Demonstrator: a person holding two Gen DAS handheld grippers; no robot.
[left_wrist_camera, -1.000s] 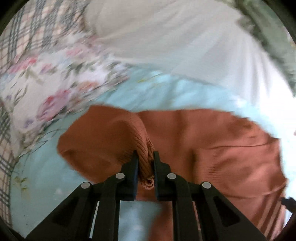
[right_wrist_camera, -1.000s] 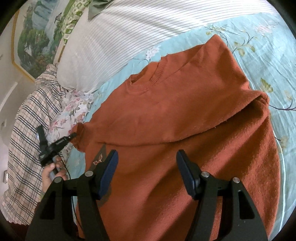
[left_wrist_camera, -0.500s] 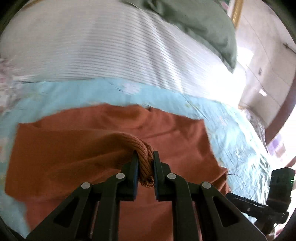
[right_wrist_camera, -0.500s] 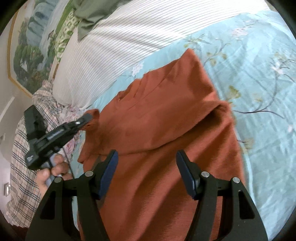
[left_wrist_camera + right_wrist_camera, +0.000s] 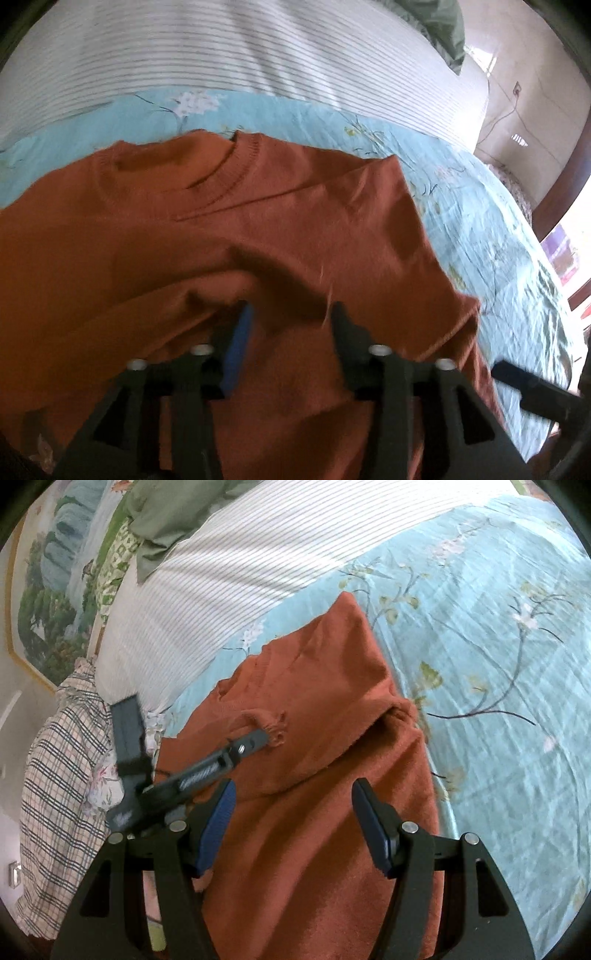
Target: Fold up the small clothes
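Now the rust-orange sweater (image 5: 325,775) lies on the floral bedsheet (image 5: 498,635), collar toward the striped pillow at upper left, its long axis running up frame, directly beneath the spread, empty right tool (image 5: 291,808); the left tool (image 5: 290,314), also spread, hovers over its chest.

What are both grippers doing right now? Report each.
Left gripper: open, holding nothing, over the rust-orange sweater.
Right gripper: open, empty, above the sweater.

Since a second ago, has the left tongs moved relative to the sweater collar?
Yes. The left tongs carried the cuff from the sweater's left edge rightward across the body, past the collar, and now stand open, cuff released.
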